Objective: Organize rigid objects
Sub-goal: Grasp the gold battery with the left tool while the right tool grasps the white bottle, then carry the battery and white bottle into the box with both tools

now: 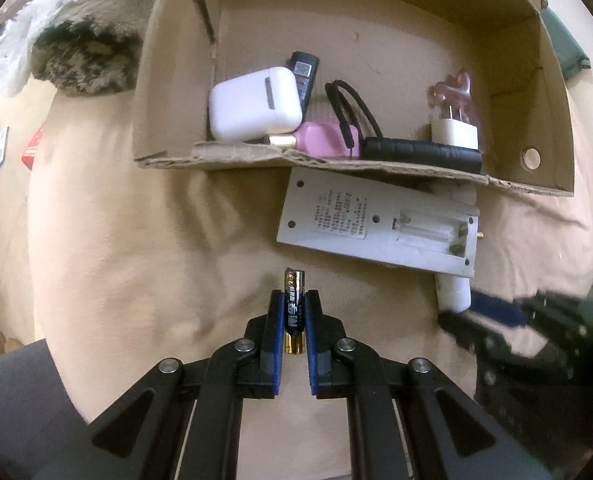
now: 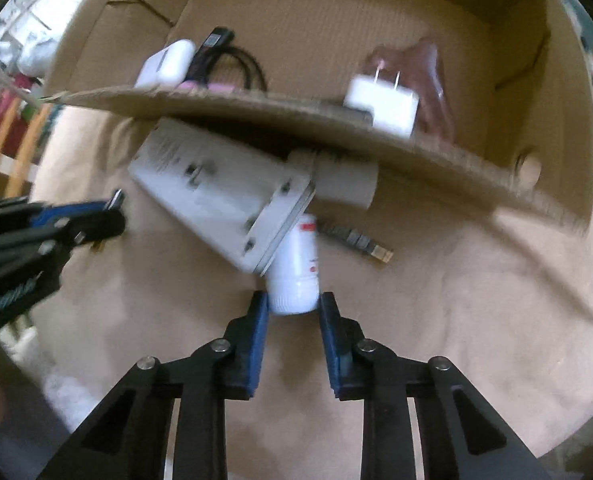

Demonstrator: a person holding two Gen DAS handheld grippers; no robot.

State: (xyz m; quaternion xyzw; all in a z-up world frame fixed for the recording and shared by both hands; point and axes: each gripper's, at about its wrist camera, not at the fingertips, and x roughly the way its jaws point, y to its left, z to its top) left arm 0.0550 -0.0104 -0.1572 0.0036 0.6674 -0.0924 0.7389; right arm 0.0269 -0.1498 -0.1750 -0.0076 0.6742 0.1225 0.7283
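Note:
My left gripper (image 1: 294, 300) is shut on a dark blue and gold battery (image 1: 294, 304), held upright above the beige cloth. My right gripper (image 2: 293, 302) has its jaws around the end of a white bottle (image 2: 296, 268), touching or nearly touching its sides; the bottle lies partly under a white remote (image 2: 220, 196). The remote lies back up in the left wrist view (image 1: 376, 224), its battery slot open. Behind them a cardboard box (image 1: 552, 128) holds a white earbud case (image 1: 254, 104), a pink item (image 1: 324, 140), a black flashlight (image 1: 420, 154) and a white plug (image 1: 454, 130).
A second battery (image 2: 356, 240) lies on the cloth right of the bottle. A white cylinder (image 2: 344, 180) lies under the box's front flap (image 2: 256, 108). A furry rug (image 1: 84, 52) lies at the far left. The left gripper shows in the right wrist view (image 2: 112, 212).

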